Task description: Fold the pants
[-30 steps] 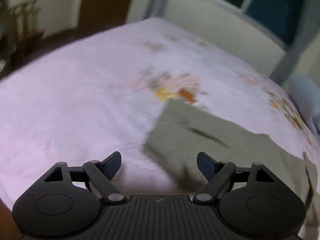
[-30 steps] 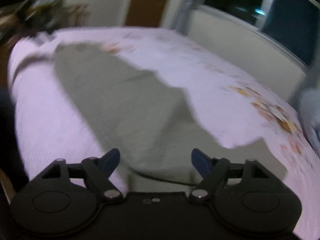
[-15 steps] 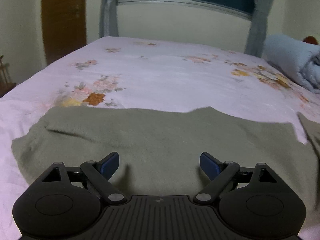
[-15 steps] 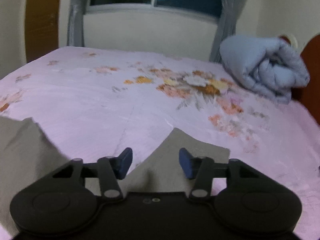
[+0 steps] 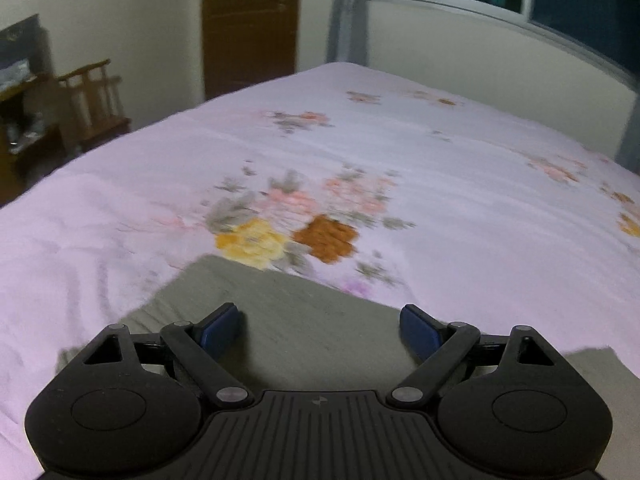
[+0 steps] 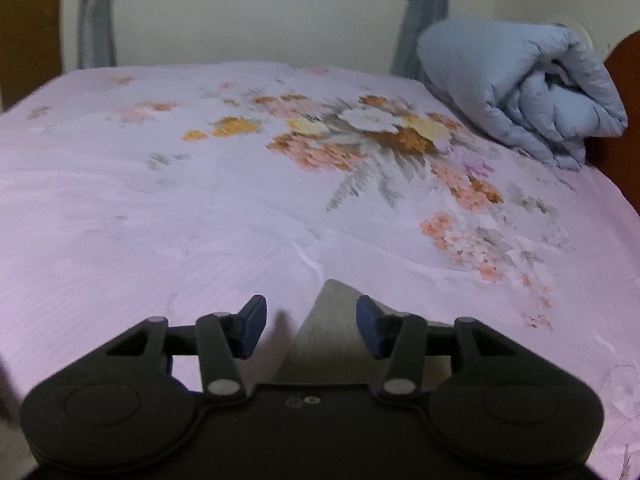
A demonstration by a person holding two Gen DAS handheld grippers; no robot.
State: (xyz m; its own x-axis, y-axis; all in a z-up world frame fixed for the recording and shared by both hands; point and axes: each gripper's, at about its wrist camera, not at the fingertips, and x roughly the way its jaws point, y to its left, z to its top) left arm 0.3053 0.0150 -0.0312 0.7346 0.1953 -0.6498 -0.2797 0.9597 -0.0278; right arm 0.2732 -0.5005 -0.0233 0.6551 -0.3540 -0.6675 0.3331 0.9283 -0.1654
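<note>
Grey-green pants [image 5: 288,300] lie flat on a pink flowered bed sheet [image 5: 360,152]. In the left wrist view my left gripper [image 5: 320,318] hovers over a corner of the pants at their far edge, open wide, with nothing pressed between its blue pads. In the right wrist view a pointed corner of the pants [image 6: 328,332] lies below and between the fingers of my right gripper [image 6: 311,312]. Its jaws are closing and stand partly apart, and the pads are clear of the cloth. The rest of the pants is hidden behind the grippers.
A rolled blue duvet [image 6: 520,88] lies at the bed's far right by a wooden headboard. A wooden chair [image 5: 96,96] and a dark cabinet stand off the bed's left side. A brown door [image 5: 250,20], curtains and a window line the far wall.
Both views have swung: the left gripper now sits over the pants' left corner, the right one over a pointed corner at the duvet end. The right jaws have narrowed.
</note>
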